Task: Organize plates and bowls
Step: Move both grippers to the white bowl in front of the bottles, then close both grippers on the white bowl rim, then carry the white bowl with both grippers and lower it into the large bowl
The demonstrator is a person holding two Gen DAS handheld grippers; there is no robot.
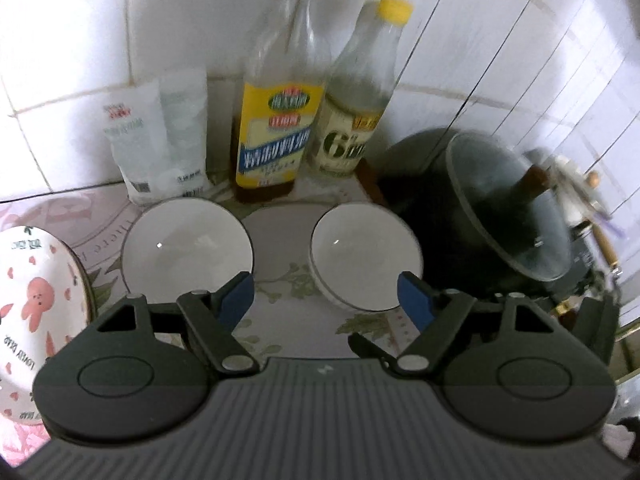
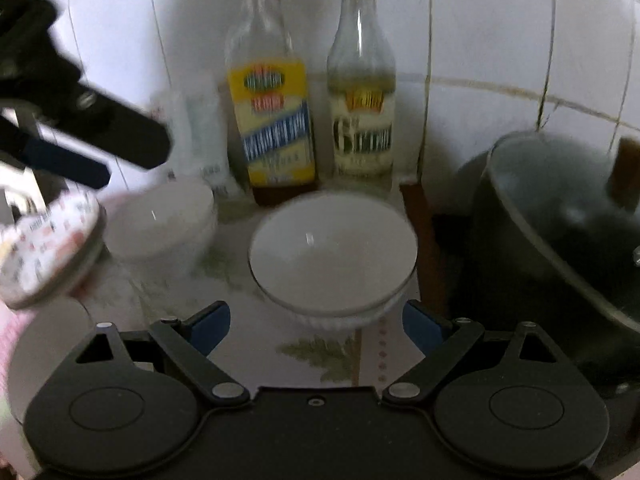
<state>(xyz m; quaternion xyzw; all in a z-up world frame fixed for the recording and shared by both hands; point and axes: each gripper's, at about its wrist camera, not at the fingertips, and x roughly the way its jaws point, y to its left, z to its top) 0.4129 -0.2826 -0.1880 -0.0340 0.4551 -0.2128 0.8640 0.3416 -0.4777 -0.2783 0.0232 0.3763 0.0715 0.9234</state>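
Two white bowls stand side by side on the flowered cloth in the left wrist view, the left bowl (image 1: 188, 244) and the right bowl (image 1: 366, 256). A plate with pink cartoon prints (image 1: 36, 300) lies at the far left. My left gripper (image 1: 326, 290) hovers open just in front of the gap between the bowls, with nothing between its blue pads. In the right wrist view the right bowl (image 2: 332, 256) sits straight ahead, and my right gripper (image 2: 318, 318) stands wide open just short of it. The left bowl (image 2: 160, 220), the plate (image 2: 48, 248) and my left gripper (image 2: 120, 160) show at the left, blurred.
Behind the bowls stand a yellow-labelled bottle (image 1: 276, 120), a yellow-capped bottle (image 1: 356, 108) and a white bag (image 1: 160, 132) against the tiled wall (image 1: 80, 40). A dark pot with a tilted glass lid (image 1: 504, 208) crowds the right side, close to the right bowl.
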